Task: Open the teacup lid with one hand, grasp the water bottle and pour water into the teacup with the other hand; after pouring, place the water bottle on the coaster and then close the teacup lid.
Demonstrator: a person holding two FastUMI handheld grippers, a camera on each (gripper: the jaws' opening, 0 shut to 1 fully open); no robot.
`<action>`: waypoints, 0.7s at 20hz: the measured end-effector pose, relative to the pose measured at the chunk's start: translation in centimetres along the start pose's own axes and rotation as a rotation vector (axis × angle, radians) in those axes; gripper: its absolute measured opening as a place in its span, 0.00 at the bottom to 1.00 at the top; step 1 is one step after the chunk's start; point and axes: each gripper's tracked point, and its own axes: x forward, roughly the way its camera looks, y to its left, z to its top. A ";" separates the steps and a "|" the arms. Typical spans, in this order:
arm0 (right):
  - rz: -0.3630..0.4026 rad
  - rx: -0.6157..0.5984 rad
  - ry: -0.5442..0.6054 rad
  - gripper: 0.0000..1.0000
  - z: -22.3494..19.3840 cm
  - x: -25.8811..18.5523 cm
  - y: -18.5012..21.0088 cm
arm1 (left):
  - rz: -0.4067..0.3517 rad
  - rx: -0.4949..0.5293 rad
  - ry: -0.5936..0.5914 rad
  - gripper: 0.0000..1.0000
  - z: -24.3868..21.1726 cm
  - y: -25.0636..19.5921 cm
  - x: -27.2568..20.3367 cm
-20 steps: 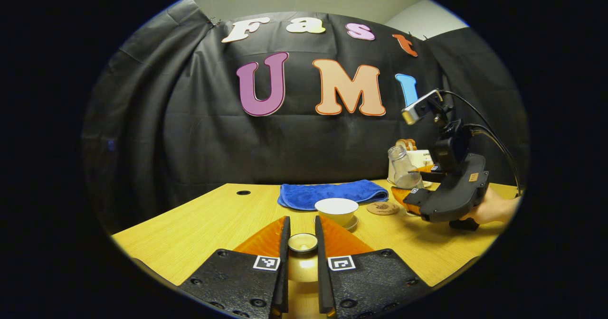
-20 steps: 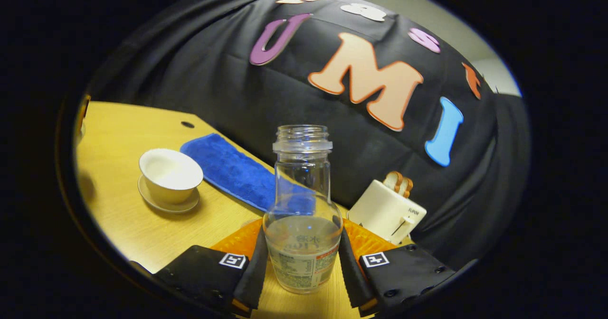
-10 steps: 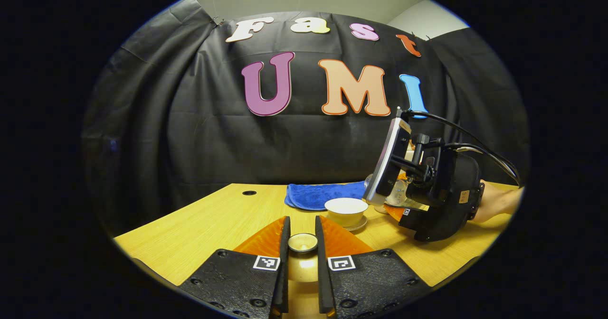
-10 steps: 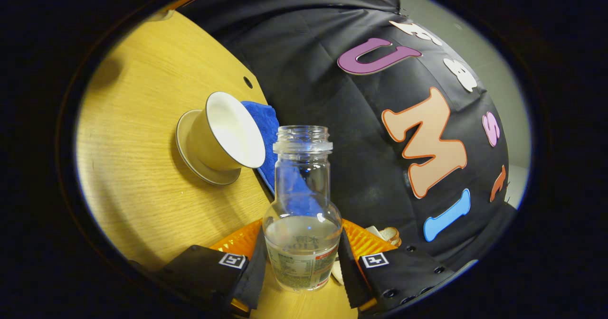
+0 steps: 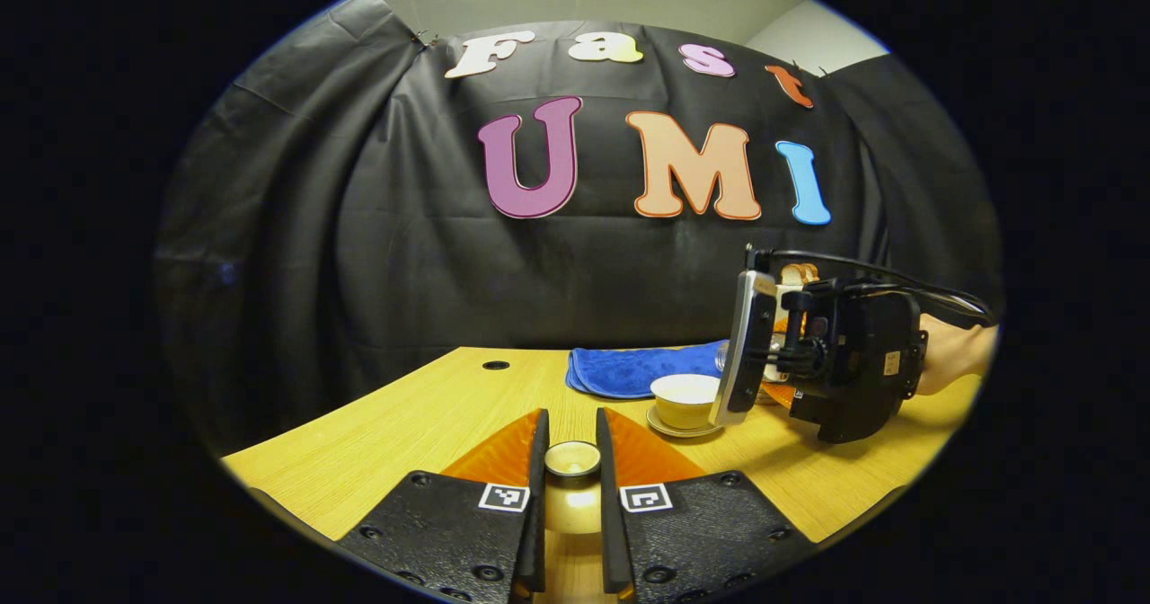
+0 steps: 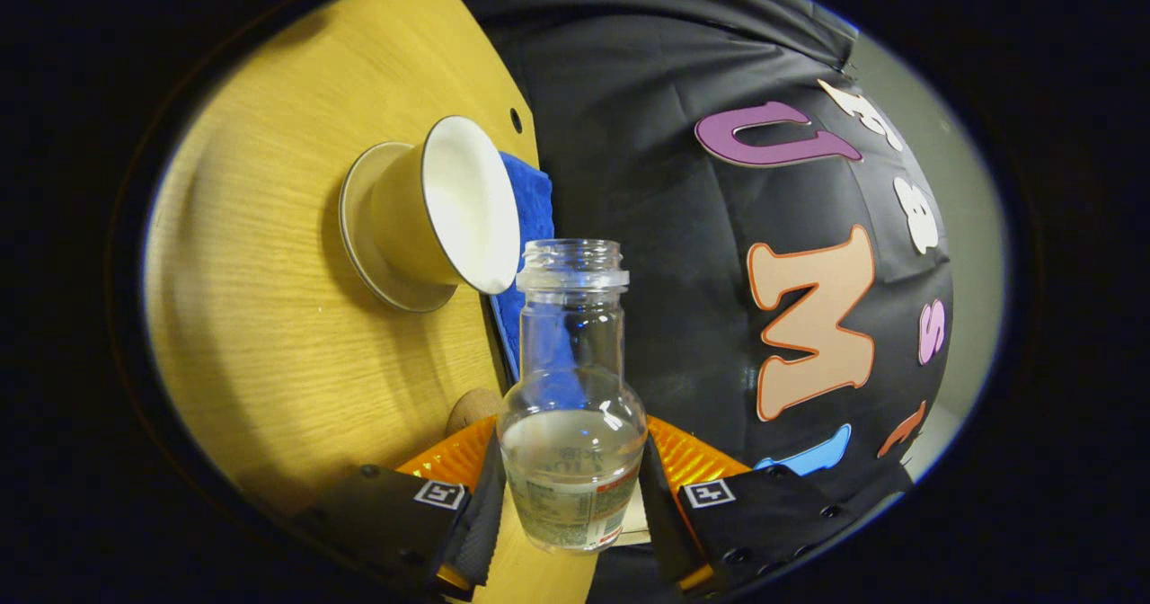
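In the right gripper view my right gripper (image 6: 570, 465) is shut on a clear lidless water bottle (image 6: 572, 424) with some water in it. The bottle is tipped far over and its mouth sits right by the rim of the white teacup (image 6: 454, 204) on its saucer (image 6: 358, 226). No stream of water shows. In the left gripper view my left gripper (image 5: 571, 433) is shut on the knob of the teacup lid (image 5: 572, 458), held above the table in front of the teacup (image 5: 685, 395). The right gripper (image 5: 831, 361) hangs just right of that cup and hides most of the bottle.
A blue cloth (image 5: 629, 370) lies behind the cup on the wooden table (image 5: 422, 415). A round coaster (image 6: 472, 406) lies by the right gripper's fingers. A white toaster (image 5: 795, 276) peeks out behind the right gripper. A hand (image 5: 952, 357) holds that gripper.
The right gripper has rolled over further and moved in on the teacup, tipping the bottle until its mouth is at the rim. The left gripper kept hold of the lid and shifted slightly left.
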 end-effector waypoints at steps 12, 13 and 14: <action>0.006 -0.206 0.001 0.72 0.2 0.2 -0.4 | 0.000 0.000 -0.001 0.22 0.1 0.1 0.0; 0.007 -0.220 0.002 0.72 0.2 0.2 -0.4 | 0.000 0.000 -0.001 0.22 0.2 0.0 0.1; 0.008 -0.234 0.003 0.72 0.2 0.2 -0.5 | 0.000 0.000 -0.002 0.22 0.1 0.0 0.0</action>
